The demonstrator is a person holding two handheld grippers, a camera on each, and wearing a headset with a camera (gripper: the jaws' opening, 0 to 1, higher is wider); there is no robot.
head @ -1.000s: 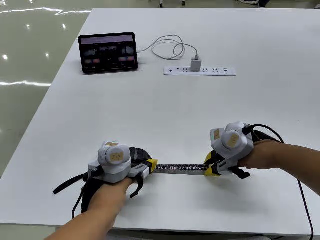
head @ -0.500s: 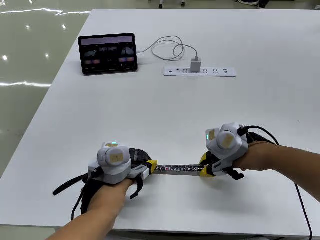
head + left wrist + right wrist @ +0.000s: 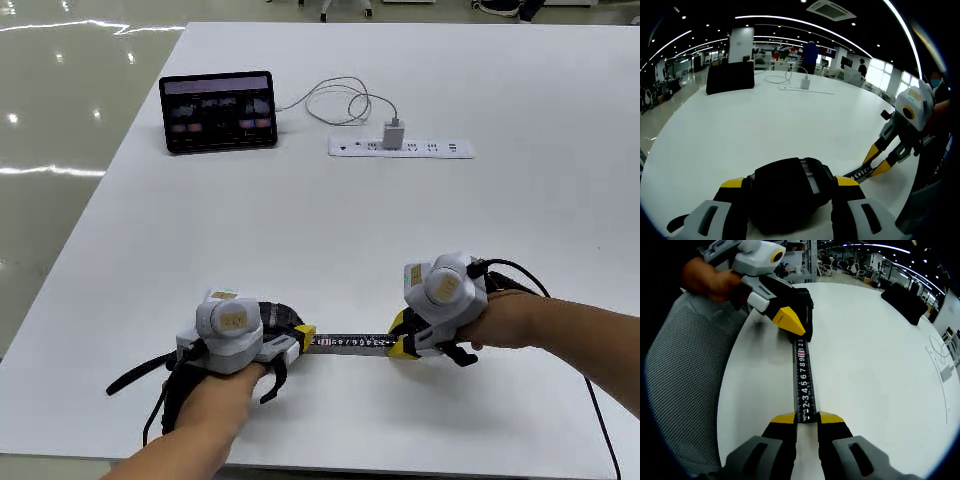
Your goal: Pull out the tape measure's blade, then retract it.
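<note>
The black tape measure case (image 3: 787, 192) sits between the yellow-tipped jaws of my left gripper (image 3: 300, 335), which is shut on it; in the head view the case (image 3: 278, 318) lies near the table's front edge. Its blade (image 3: 350, 342), printed with numbers, runs right along the tabletop to my right gripper (image 3: 402, 345). In the right gripper view the blade (image 3: 803, 382) stretches from the case (image 3: 802, 305) down to my right gripper (image 3: 806, 418), shut on the blade's end. The other gripper (image 3: 880, 157) appears at the right of the left gripper view, on the blade (image 3: 860, 174).
The white table (image 3: 400, 230) holds a dark tablet (image 3: 218, 108) at the back left. A white power strip (image 3: 400, 148) with a charger (image 3: 393, 132) and looped cable (image 3: 335, 98) lies behind centre. Black straps (image 3: 140, 372) trail from the left hand. People stand far off.
My right gripper has moved left toward the case, so the exposed blade is shorter. The left gripper and case stay put. The head camera has tilted slightly.
</note>
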